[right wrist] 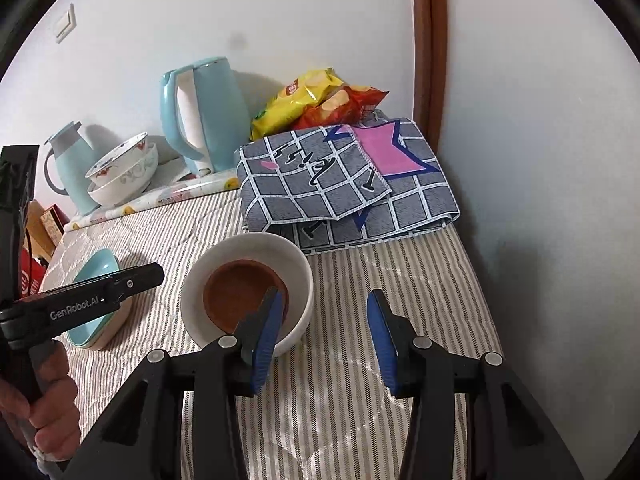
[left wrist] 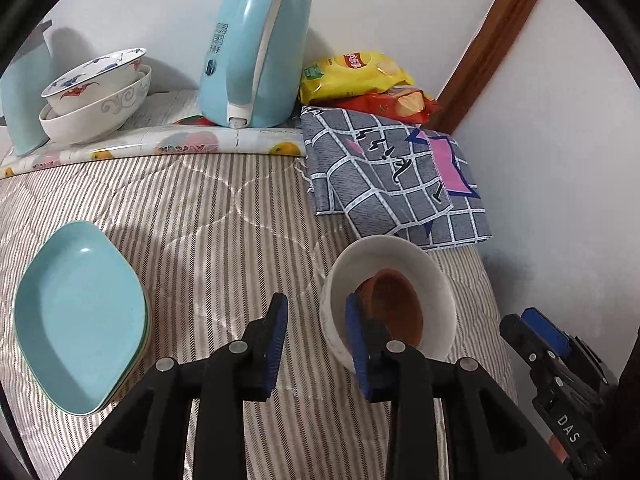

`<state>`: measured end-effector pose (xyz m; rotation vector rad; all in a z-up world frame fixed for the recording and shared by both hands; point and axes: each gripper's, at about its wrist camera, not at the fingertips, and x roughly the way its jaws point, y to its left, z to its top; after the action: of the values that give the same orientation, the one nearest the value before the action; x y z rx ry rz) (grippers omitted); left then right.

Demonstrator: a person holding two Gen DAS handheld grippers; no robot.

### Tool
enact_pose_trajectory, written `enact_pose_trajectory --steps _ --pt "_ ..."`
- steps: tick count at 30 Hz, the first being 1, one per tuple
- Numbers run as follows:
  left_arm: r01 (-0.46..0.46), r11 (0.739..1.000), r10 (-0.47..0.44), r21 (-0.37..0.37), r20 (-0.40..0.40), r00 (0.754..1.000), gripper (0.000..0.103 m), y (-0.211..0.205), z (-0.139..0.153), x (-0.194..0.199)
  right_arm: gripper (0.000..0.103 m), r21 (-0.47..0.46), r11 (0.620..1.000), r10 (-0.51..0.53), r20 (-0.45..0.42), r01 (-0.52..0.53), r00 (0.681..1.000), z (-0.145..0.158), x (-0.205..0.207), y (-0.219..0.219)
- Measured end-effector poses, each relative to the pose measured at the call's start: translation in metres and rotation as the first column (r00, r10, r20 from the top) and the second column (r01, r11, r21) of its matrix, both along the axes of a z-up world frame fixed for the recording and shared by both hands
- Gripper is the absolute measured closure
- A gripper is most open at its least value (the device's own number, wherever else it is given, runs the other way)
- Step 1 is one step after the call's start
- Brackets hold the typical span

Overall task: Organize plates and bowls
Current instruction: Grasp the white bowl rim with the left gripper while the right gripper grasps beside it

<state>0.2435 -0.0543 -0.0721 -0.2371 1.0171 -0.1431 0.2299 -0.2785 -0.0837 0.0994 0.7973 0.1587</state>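
Note:
A white bowl (left wrist: 432, 276) with a small brown bowl (left wrist: 400, 304) inside sits on the striped cloth; both also show in the right wrist view, the white bowl (right wrist: 296, 264) and the brown bowl (right wrist: 236, 292). My left gripper (left wrist: 316, 344) is open, its right finger over the white bowl's near rim. My right gripper (right wrist: 324, 332) is open, its left finger at the bowl's near rim. Stacked teal plates (left wrist: 80, 312) lie at the left, also in the right wrist view (right wrist: 100, 268). Two nested patterned bowls (left wrist: 96, 96) stand at the back left.
A light blue kettle (left wrist: 256, 52) and a blue jug (right wrist: 72, 168) stand at the back by the wall. Snack bags (left wrist: 360, 76) and a folded grey checked cloth (left wrist: 392, 180) lie at the back right. The wall runs close along the right.

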Motion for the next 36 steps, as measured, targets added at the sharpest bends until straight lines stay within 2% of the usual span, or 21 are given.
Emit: enact_pose_trajectory --steps 17,20,25,29,36 --pt "0.028 1.000 -0.028 -0.002 -0.067 0.997 0.075 -0.009 -0.028 0.021 0.059 0.033 0.999 0.013 -0.100 -0.010 0.995 -0.035 0.039 0.008" --pt "0.030 1.000 -0.029 0.001 -0.080 0.996 0.075 -0.011 -0.035 0.024 0.059 0.014 1.000 0.009 -0.132 -0.007 0.991 -0.042 0.048 0.011" --pt "0.035 0.999 -0.034 0.011 -0.091 0.995 0.075 -0.014 -0.043 0.030 0.066 -0.002 1.000 0.005 -0.178 -0.006 0.984 -0.053 0.059 0.015" --pt "0.047 0.998 -0.042 0.046 -0.093 0.995 0.075 -0.019 -0.046 0.035 0.071 -0.035 0.999 0.004 -0.204 -0.011 0.979 -0.061 0.067 0.022" --pt "0.067 0.994 -0.058 0.091 -0.107 0.993 0.074 -0.028 -0.049 0.042 0.072 -0.078 0.997 -0.002 -0.226 -0.016 0.974 -0.065 0.073 0.031"
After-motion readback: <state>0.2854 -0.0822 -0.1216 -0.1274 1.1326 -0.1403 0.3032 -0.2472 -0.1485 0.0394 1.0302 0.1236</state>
